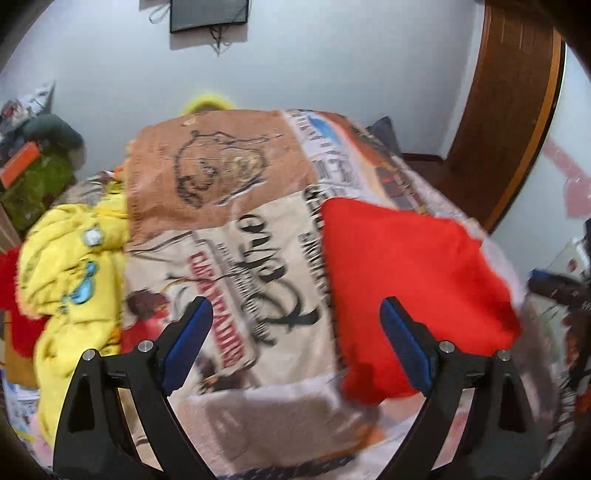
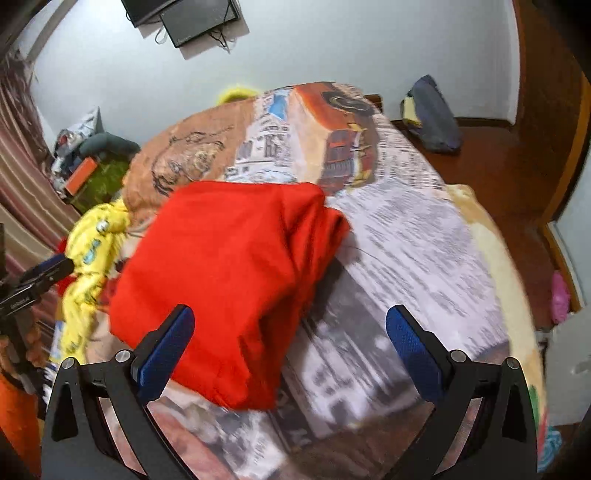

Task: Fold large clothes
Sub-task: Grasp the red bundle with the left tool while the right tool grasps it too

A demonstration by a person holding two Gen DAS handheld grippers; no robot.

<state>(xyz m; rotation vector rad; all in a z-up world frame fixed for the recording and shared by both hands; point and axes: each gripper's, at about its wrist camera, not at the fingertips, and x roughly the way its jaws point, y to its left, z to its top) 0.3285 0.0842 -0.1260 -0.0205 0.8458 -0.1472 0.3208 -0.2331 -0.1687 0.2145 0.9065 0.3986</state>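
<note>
The red garment (image 2: 229, 280) lay folded into a thick, roughly square bundle, its cloth bright and plain, with soft creases along its right edge. It rested on the bed's printed blanket (image 2: 417, 236), toward the near side, and in the right wrist view it filled the middle, reaching toward 7 o'clock. In the left wrist view the same bundle (image 1: 413, 280) sat at about 3 o'clock.

The left tool (image 1: 295, 332) stood wide apart with nothing between its blue pads, held above the blanket (image 1: 236, 206). The right tool (image 2: 290, 339) was likewise spread wide and empty, hanging over the bundle's near edge without touching it.

A yellow patterned garment (image 1: 70, 273) lay crumpled at 9 o'clock beside the blanket. The blanket carried newspaper-style print, a brown sketch panel and an orange picture. Beyond it rose a pale wall with a dark screen (image 1: 208, 14) at 12 o'clock, and a wooden door frame (image 1: 517, 110) at 2 o'clock. A dark blue bundle (image 2: 434, 114) sat on the wooden floor.
</note>
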